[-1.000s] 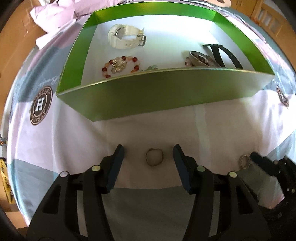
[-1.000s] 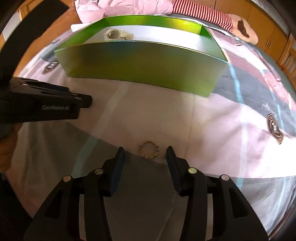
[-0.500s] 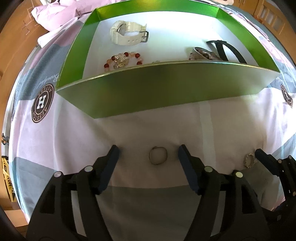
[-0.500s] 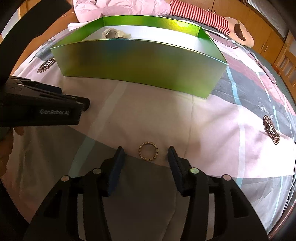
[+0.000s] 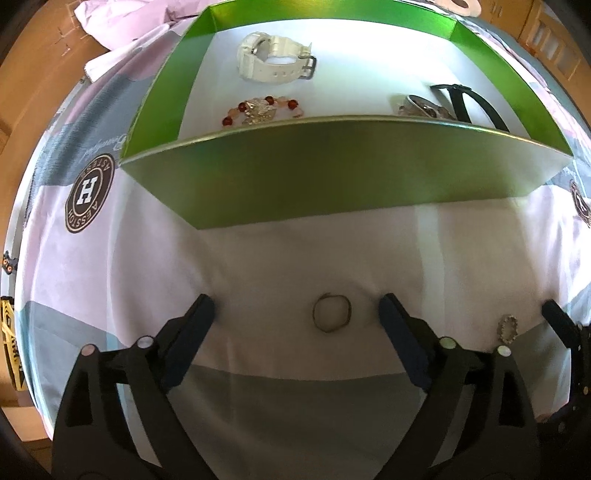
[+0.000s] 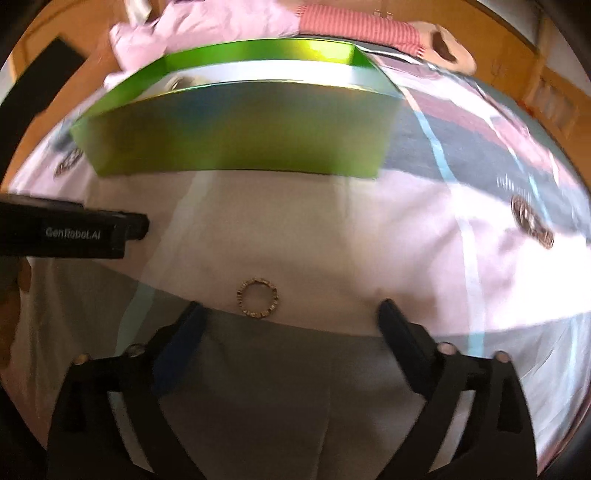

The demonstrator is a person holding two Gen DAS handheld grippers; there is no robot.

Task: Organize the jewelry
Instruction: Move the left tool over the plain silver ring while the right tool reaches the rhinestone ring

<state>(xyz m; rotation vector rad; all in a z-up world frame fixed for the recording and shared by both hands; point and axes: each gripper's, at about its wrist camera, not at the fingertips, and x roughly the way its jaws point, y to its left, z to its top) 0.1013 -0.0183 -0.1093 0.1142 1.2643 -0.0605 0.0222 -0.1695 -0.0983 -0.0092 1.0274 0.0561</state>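
A thin metal ring lies on the bedsheet between the tips of my left gripper, whose jaws are opening and touch nothing. A studded gold ring lies on the sheet just ahead of my right gripper, whose jaws are also opening, wide and empty. The studded gold ring also shows at the right of the left wrist view. Behind both stands a green box holding a white watch, a red bead bracelet, a silver piece and a black strap.
The patterned sheet covers the bed, with round logo badges. The left gripper's black body reaches in from the left of the right wrist view. Pink bedding and a striped sleeve lie beyond the green box.
Both grippers' jaws have spread much wider around their rings. The rings lie where they were. The right wrist view has rolled a little and blurred.
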